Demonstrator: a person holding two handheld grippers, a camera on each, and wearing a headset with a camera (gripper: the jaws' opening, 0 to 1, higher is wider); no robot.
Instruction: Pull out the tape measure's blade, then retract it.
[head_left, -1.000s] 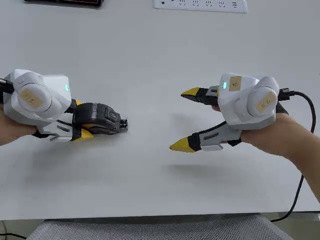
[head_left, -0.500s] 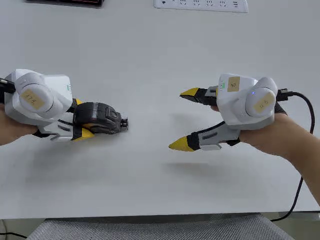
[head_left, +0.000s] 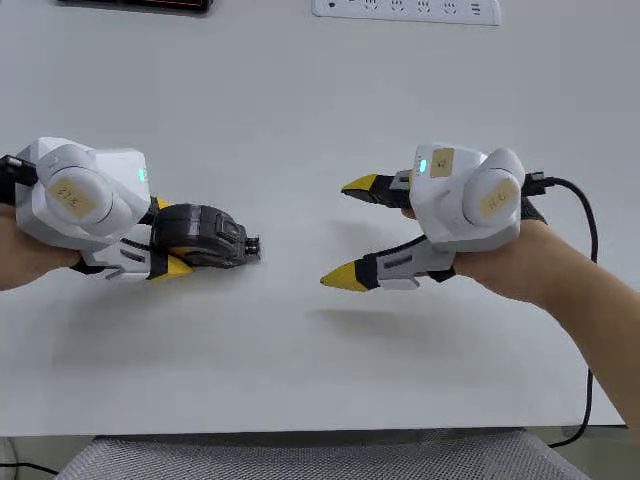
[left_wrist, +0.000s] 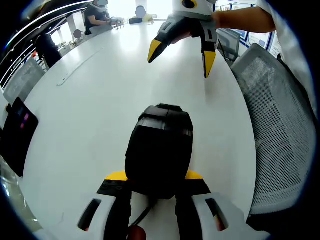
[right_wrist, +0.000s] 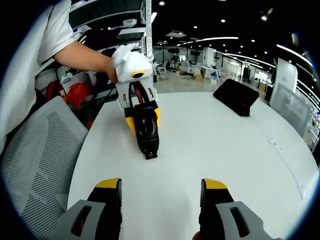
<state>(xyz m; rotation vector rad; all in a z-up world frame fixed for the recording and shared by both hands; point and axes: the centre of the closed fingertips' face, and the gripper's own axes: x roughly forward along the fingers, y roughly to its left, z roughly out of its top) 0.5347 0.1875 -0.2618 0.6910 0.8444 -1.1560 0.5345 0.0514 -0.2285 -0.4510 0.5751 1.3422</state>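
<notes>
Left tongs (head_left: 170, 236) clamp tape measure (head_left: 207, 234), table (head_left: 300, 370) seemingly roomy.

**Right gripper draws nearer the tape measure**

Head view, over the last second: the right gripper (head_left: 346, 232) has shifted leftward, most of it in the final half second. The gap between its yellow tips and the tape measure (head_left: 200, 235) is narrower, though the two are well apart. Its lower tip sits higher in frame than before. The span between the two tips reads slightly smaller; closing or hand roll, cannot tell. More of the person's forearm (head_left: 590, 310) reaches into frame behind it. The power strip (head_left: 405, 9) at the top edge slid a touch right and up: a small camera move, not the strip.
</notes>
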